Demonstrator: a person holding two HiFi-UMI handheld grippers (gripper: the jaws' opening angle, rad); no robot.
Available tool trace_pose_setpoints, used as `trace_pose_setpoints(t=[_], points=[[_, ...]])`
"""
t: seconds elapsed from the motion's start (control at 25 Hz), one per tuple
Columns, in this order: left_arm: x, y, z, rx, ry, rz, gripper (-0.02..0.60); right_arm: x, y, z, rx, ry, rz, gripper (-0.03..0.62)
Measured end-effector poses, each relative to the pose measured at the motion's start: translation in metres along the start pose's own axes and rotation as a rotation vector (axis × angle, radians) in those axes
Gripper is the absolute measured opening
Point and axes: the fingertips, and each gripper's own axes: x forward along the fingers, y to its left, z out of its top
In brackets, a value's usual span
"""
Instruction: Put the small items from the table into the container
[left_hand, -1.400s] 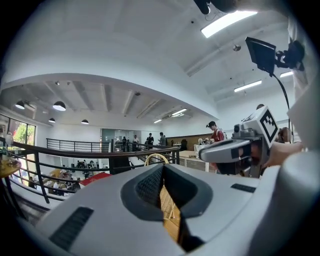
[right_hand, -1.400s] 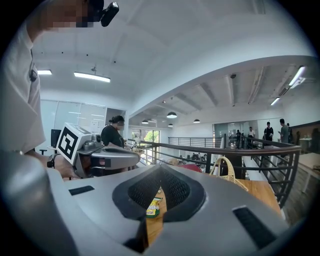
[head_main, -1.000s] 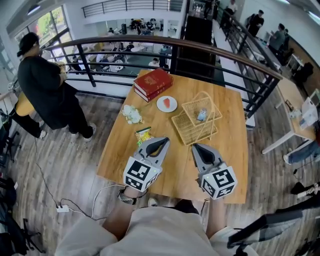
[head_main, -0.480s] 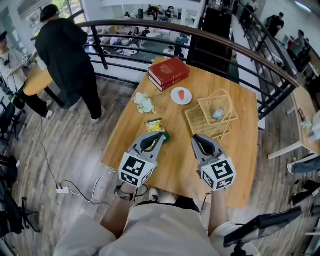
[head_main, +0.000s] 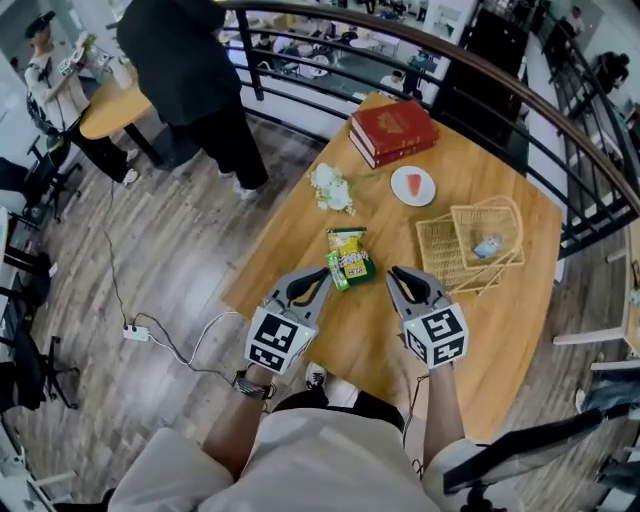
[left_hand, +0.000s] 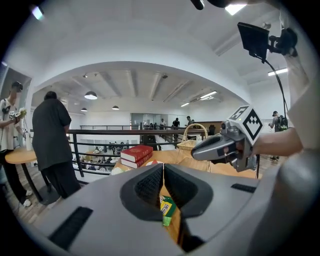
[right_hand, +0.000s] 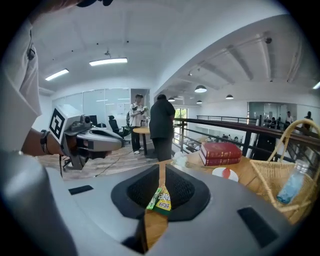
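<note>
Left gripper: fingers are pressing together, gripping nothing. Right gripper: fingers likewise clenched and empty. Both are hovering low over the near part of the tabletop.

The green-and-yellow snack packet is lying flat just ahead of the left fingers, between the two grippers' tips. The wicker basket is sitting near it on the right, holding a small bottle. Bare wood is showing between packet and basket. The tabletop's left edge is running close beside the left gripper.
</note>
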Motion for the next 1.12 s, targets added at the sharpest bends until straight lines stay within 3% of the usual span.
trace_pose_setpoints(t=[0.44,0.76,1.12], points=[[-0.019,0.025,-0.057,-0.043,0.102,0.077,0.008,0.095,0.036,-0.097,0.002,0.218,0.167,0.078],[-0.027,0.034,-0.096,-0.097,0.16,0.096,0.008,0.132,0.044,-0.167,-0.005,0.348,0.127,0.124],[-0.023,0.036,-0.112,-0.109,0.185,0.082,0.008,0.16,0.051,-0.192,-0.017,0.432,0.112,0.14]])
